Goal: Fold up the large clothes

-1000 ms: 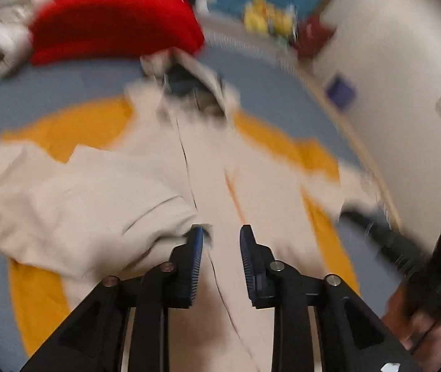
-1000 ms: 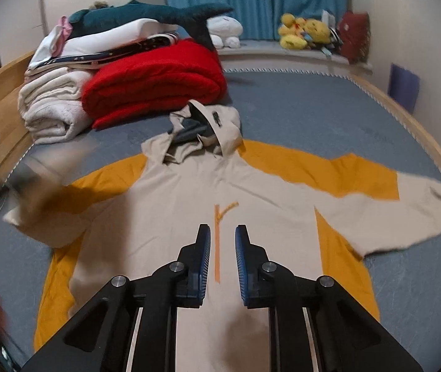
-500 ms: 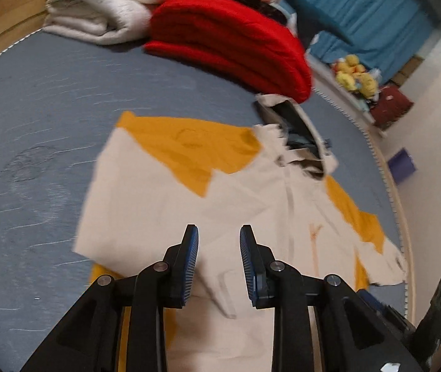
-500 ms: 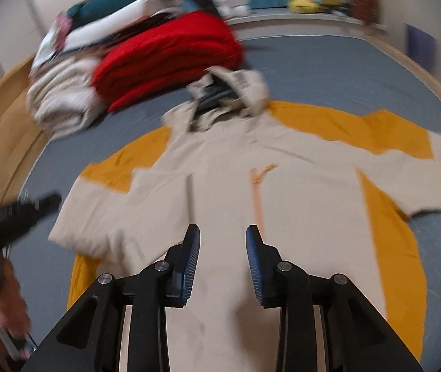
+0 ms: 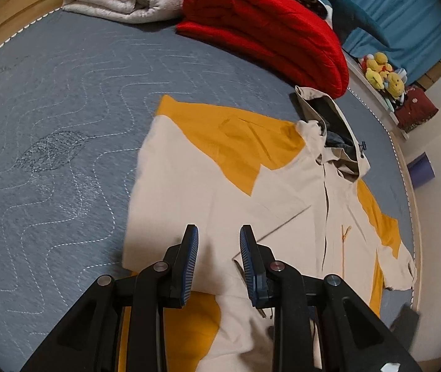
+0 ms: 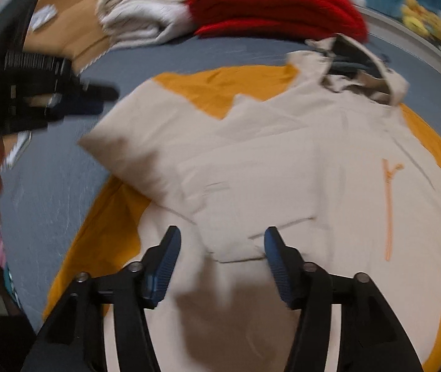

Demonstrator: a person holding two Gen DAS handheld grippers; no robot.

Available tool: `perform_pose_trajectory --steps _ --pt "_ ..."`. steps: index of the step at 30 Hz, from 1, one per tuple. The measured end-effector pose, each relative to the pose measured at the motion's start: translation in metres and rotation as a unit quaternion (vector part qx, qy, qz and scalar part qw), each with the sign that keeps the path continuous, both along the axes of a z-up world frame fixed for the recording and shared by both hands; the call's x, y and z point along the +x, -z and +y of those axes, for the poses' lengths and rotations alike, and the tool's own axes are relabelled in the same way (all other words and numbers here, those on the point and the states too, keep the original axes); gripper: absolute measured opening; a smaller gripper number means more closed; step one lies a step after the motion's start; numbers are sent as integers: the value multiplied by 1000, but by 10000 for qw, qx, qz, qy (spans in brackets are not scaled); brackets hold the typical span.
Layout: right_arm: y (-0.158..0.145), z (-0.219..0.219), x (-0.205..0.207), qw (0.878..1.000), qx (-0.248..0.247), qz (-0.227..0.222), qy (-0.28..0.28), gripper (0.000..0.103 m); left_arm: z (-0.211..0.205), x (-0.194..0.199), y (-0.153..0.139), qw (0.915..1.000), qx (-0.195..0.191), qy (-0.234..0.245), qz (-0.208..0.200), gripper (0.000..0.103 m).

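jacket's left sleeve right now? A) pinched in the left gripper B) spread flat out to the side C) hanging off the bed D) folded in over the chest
D: the sleeve lies across the jacket front, its cuff by the zipper, and the left gripper is open with nothing between its fingers.

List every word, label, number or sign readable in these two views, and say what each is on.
No text can be read in either view.
Orange mark on the chest of the beige and orange hooded jacket: a line shape, not readable as letters.
White slip on the wooden surface: too blurred to read.
Dark red bag beside the yellow plush toys: any marking too small.
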State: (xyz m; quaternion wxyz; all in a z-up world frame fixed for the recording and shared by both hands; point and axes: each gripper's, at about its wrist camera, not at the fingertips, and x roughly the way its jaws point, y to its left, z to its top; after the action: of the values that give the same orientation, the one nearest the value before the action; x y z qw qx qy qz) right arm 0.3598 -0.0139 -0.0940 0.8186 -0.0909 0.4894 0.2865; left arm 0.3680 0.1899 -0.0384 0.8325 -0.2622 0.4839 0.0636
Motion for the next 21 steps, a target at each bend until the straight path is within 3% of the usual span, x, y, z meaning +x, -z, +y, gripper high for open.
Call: perform_pose_trajectory --steps 8,9,10,11,12,15,16,18,21 --pt "44 32 -5 9897 -1328 -465 -264 58 19 2 -2 9995 -221 -218 -97 25" --pt "48 34 -6 9867 -1494 -566 -292 53 19 1 -3 9995 -215 -215 -116 25" --pt "48 34 -6 9846 -1592 -671 -278 40 19 1 -4 9995 -204 -209 -136 25" --pt "45 31 -6 9852 -1532 -730 -256 36 19 1 -5 9995 -200 -202 -146 25" --pt "39 27 -5 9876 -1378 -723 -199 20 19 2 -5 9995 -194 -196 -155 25" --pt "9 2 6 9946 -734 -687 274 7 18 2 -6 9996 -145 -189 -167 25" --pt "-6 -15 14 9958 -366 -649 539 7 17 2 -6 9996 -119 -187 -165 25" --pt "-34 -56 27 9904 275 -769 1111 7 15 3 -5 9997 -73 -159 -148 25" --pt "-56 -123 49 9718 706 -900 2064 0 11 5 -2 9999 44 -74 -108 25"
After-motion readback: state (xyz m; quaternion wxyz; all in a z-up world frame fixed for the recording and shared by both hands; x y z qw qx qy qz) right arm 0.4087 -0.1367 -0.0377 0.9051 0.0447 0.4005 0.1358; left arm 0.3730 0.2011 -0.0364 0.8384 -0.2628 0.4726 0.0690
